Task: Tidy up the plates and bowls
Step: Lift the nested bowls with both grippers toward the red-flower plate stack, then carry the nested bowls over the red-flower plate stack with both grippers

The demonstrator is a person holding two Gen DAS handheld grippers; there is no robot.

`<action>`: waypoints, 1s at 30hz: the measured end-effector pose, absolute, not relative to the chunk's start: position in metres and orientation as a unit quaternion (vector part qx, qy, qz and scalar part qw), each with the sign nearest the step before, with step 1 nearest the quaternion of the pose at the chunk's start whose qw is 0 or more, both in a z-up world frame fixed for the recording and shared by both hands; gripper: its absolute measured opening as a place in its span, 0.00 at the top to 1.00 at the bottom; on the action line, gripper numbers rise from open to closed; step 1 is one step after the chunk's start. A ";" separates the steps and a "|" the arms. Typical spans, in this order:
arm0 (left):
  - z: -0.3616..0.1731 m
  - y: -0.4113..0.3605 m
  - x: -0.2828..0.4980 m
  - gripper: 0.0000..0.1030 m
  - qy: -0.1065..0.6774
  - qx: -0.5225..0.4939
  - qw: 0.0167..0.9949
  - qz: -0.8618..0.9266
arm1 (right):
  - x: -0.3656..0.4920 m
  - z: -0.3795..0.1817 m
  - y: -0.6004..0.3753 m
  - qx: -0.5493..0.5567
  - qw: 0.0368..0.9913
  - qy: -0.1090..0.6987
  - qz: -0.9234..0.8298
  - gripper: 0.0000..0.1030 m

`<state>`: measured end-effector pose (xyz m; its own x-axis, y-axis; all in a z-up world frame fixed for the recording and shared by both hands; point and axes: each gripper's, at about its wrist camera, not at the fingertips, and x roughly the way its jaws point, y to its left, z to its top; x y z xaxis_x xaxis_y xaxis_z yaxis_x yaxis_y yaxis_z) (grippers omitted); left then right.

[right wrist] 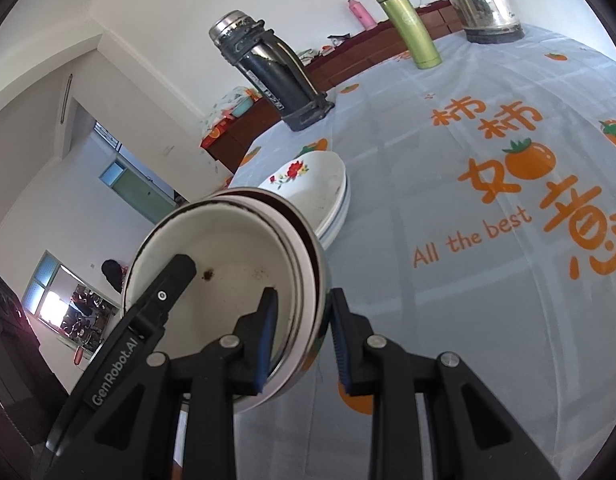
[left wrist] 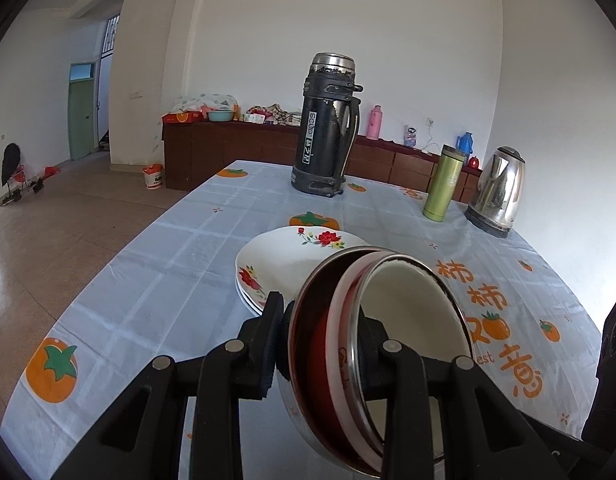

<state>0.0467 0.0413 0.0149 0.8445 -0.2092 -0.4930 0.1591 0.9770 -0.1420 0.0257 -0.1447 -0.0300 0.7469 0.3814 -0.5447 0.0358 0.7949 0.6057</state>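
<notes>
A stack of nested bowls, steel outside and white inside, hangs tilted above the table. My left gripper is shut on its rim. In the right wrist view the same bowls fill the lower left, with the left gripper's finger inside the top bowl. My right gripper straddles the bowls' rim, one pad inside and one outside, with a gap at the outer pad. A stack of white floral plates lies on the table just beyond the bowls; it also shows in the right wrist view.
A black thermos flask, a green tumbler and a steel kettle stand at the table's far side. The tablecloth has orange persimmon prints. A brown sideboard lines the back wall. The floor lies to the left.
</notes>
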 end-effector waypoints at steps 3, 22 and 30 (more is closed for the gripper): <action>0.016 0.041 0.051 0.68 0.262 -0.048 0.959 -0.095 | 0.028 -0.030 -0.144 0.305 0.883 0.342 0.098 0.74; 0.032 0.034 0.080 0.68 0.248 -0.057 0.962 -0.096 | 0.051 -0.011 -0.149 0.299 0.892 0.324 0.098 0.74; 0.032 0.022 0.089 0.68 0.249 -0.052 0.962 -0.103 | 0.058 -0.011 -0.160 0.303 0.892 0.324 0.090 0.74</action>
